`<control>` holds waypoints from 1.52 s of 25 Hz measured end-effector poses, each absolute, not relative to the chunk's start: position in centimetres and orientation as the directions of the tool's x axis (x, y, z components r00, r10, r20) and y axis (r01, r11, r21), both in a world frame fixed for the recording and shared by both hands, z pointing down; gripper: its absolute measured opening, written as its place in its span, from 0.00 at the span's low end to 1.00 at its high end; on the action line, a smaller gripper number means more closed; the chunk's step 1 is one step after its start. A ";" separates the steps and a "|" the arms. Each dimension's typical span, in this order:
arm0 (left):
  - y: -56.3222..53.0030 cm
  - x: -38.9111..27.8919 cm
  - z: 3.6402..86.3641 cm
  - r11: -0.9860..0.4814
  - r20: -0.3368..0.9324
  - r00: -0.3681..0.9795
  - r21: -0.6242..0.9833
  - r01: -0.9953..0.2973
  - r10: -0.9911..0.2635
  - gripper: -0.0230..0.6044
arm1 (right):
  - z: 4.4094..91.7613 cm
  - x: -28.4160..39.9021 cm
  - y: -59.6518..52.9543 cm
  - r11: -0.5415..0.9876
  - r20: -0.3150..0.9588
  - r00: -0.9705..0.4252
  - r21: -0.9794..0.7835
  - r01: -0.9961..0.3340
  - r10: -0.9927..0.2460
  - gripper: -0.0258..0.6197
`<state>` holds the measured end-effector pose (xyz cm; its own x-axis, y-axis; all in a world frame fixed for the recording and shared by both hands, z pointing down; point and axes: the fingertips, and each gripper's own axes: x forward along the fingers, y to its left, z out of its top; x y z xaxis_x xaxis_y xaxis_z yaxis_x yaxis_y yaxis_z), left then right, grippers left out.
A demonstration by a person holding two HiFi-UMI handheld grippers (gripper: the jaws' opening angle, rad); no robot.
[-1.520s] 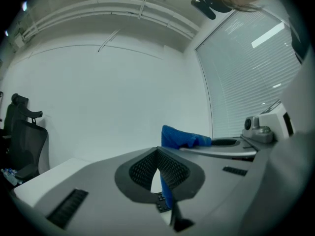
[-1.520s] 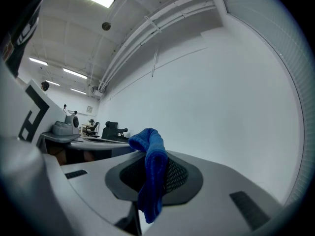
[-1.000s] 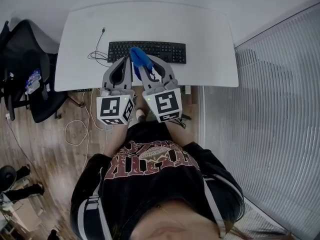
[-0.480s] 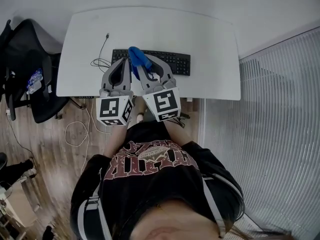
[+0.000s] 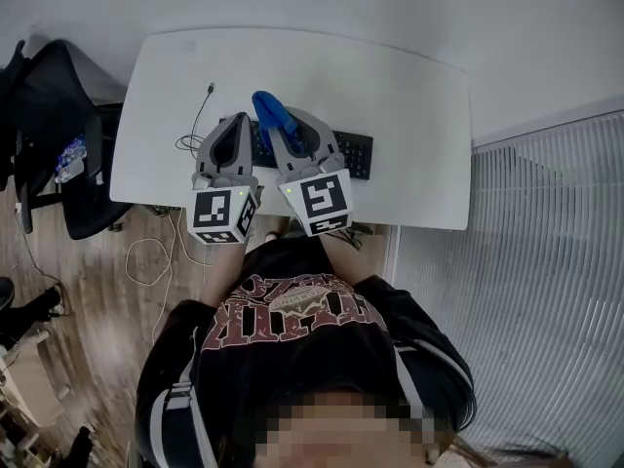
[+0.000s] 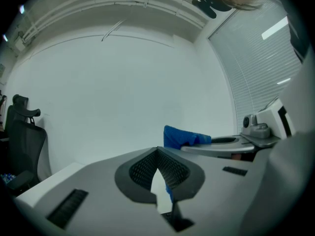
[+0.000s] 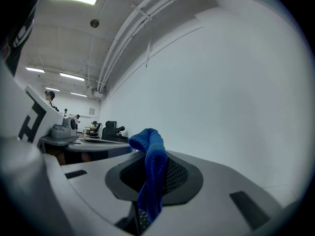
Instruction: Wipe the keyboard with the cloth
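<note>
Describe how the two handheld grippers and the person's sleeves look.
Both the left gripper and right gripper are light grey plastic, each claw a pair of curved jaws lined with dark ribbed pads. Each carries a white cube with black square markers. The sleeves are black, on a top with a dark red print.

head: steeply down | gripper views: level, wallward — all share cloth (image 6: 183,137)

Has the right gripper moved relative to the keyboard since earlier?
Yes. The right gripper, holding the blue cloth, has advanced away from the person, past the far edge of the keyboard.
</note>
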<state>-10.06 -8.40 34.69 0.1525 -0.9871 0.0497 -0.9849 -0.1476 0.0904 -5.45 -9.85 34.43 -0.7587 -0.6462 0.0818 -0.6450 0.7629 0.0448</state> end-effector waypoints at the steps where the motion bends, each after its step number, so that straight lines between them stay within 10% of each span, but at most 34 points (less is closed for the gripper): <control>1: -8.8 -10.1 34.8 -0.142 0.053 0.147 0.088 -0.986 -0.988 0.08 | 34.6 -5.5 -10.2 0.767 0.084 -0.763 0.043 -0.640 -0.641 0.14; 38: -15.5 -20.6 42.8 -0.348 0.208 0.367 0.119 -0.930 -0.907 0.08 | 41.5 -15.0 -15.7 0.595 0.284 -0.564 0.027 -0.804 -0.775 0.14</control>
